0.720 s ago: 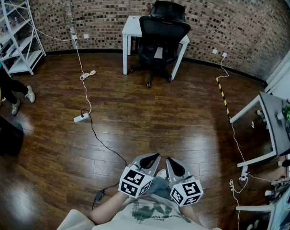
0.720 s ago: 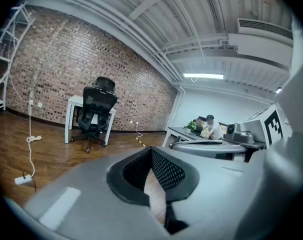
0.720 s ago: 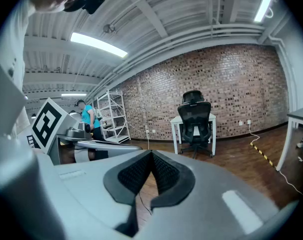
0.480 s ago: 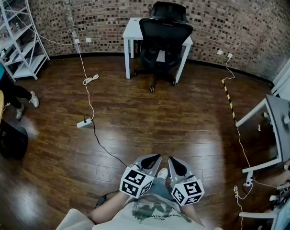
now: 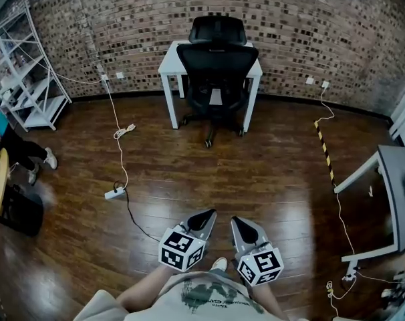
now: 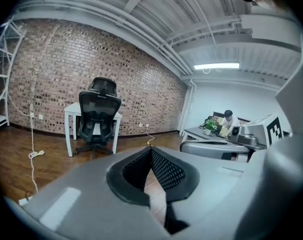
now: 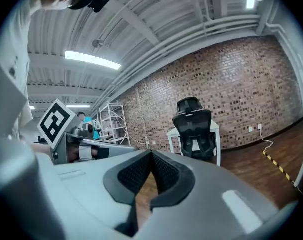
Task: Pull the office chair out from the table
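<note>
A black office chair [image 5: 216, 65] with a headrest is tucked under a small white table [image 5: 170, 57] against the brick wall, far ahead across the floor. The chair [image 6: 97, 119] shows at left in the left gripper view and the chair [image 7: 194, 131] right of centre in the right gripper view. My left gripper [image 5: 208, 214] and right gripper [image 5: 237, 220] are held side by side close to my body, both shut and empty, far from the chair. Each view shows jaw tips meeting: left gripper [image 6: 151, 149], right gripper [image 7: 151, 153].
A white cable and power strip [image 5: 113, 193] trail across the wooden floor at left. A white shelf rack [image 5: 30, 72] stands at far left, with a seated person [image 5: 9, 146] beside it. A grey desk [image 5: 396, 186] is at right, and yellow-black tape [image 5: 325, 152] marks the floor.
The view has advanced and swung so that the chair and table sit more central. Both grippers have stayed shut, side by side in front of me.
</note>
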`<action>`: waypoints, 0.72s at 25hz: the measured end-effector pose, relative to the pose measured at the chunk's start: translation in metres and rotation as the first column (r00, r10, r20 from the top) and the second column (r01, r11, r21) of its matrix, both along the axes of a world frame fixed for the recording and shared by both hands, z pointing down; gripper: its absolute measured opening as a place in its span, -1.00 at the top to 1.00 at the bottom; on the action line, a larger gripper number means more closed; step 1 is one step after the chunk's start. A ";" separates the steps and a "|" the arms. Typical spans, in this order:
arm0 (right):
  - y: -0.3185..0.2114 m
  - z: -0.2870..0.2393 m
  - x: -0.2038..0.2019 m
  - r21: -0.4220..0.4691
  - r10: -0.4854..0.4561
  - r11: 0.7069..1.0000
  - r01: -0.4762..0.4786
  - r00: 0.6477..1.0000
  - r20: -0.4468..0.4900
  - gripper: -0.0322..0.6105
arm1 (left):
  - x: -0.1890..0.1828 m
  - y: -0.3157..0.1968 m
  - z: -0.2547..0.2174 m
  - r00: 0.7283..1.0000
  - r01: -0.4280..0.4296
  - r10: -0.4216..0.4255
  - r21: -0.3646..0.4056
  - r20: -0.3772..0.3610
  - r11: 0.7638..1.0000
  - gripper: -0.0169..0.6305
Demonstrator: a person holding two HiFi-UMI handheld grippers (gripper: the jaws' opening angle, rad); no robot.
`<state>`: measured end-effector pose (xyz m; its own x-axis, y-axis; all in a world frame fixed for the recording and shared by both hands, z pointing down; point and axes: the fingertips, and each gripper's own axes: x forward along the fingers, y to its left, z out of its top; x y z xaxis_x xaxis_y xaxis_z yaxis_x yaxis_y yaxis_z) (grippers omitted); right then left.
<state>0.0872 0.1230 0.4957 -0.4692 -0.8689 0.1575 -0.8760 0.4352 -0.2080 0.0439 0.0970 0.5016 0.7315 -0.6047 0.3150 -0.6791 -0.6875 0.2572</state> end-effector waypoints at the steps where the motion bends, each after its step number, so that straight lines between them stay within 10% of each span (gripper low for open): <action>1: -0.005 0.001 0.008 0.000 -0.004 1.000 0.004 1.000 0.003 0.90 | 0.009 -0.004 0.002 1.000 -0.005 0.005 -0.001 0.011 1.000 0.92; 18: -0.105 0.028 0.034 -0.056 -0.109 0.992 0.109 0.994 0.017 0.90 | 0.051 -0.108 0.022 0.998 0.016 -0.016 0.001 0.061 1.000 0.92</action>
<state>0.1215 0.0180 0.5232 -0.5632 -0.8024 0.1977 -0.8207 0.5151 -0.2473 0.0948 -0.0111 0.5233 0.7013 -0.6163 0.3582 -0.7043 -0.6766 0.2148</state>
